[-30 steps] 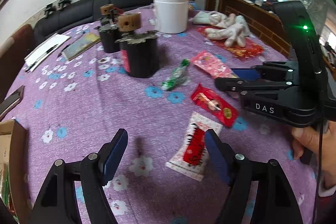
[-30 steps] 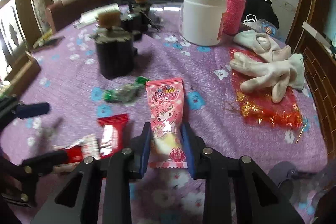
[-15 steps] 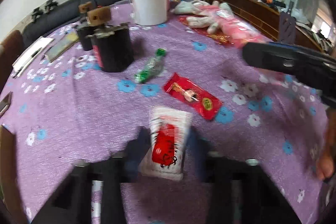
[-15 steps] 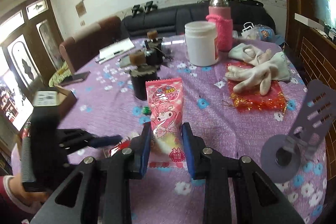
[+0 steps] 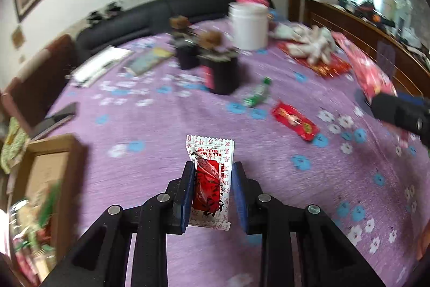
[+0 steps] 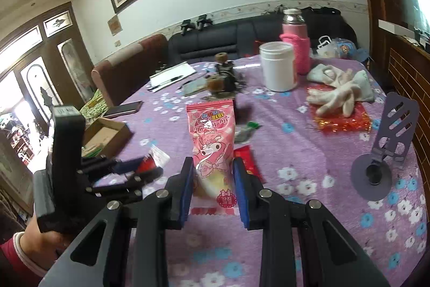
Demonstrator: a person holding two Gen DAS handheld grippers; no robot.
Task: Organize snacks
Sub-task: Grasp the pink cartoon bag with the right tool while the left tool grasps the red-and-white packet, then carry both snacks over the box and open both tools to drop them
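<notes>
My left gripper is shut on a white-and-red snack packet and holds it above the purple flowered tablecloth. My right gripper is shut on a pink cartoon snack packet, lifted over the table. A red snack packet and a green candy lie on the cloth. An open cardboard box with several snacks in it stands at the left edge; it also shows in the right wrist view. The left gripper shows in the right wrist view with its packet.
Two black cylinders with brown knobs, a white jar and a pink flask stand at the back. White gloves lie on a red pouch. A purple phone stand is at the right. A phone lies left.
My left gripper has closed on the white-and-red packet and lifted it off the cloth, swinging left toward the box. My right gripper has risen and pulled back with the pink packet.
</notes>
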